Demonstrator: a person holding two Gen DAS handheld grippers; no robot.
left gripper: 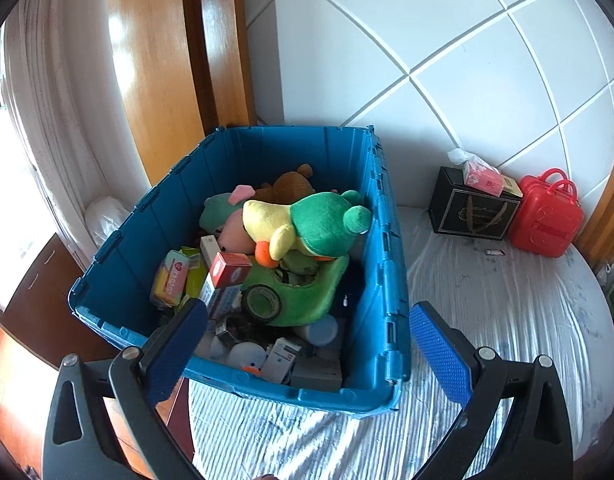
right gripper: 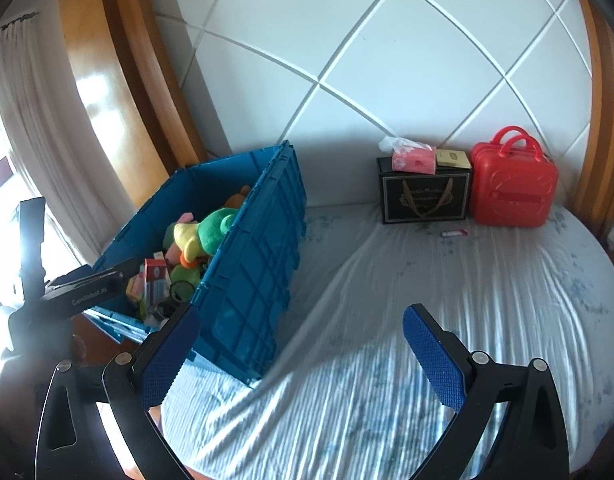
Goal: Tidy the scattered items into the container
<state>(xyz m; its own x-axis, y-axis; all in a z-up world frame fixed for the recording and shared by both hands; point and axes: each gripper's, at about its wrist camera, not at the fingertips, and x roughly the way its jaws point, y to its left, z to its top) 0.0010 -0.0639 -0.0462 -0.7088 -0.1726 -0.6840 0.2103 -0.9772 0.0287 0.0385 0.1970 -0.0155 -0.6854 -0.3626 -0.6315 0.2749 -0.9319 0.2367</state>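
Tongs, left and right, gape empty; small pink item on bed, seemingly light and rigid, suits a pinch across its narrow width.

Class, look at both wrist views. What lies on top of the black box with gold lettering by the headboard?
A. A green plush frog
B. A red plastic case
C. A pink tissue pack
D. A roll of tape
C: the pink tissue pack rests on top of the black box with gold lettering, with the red plastic carry case standing beside the box.
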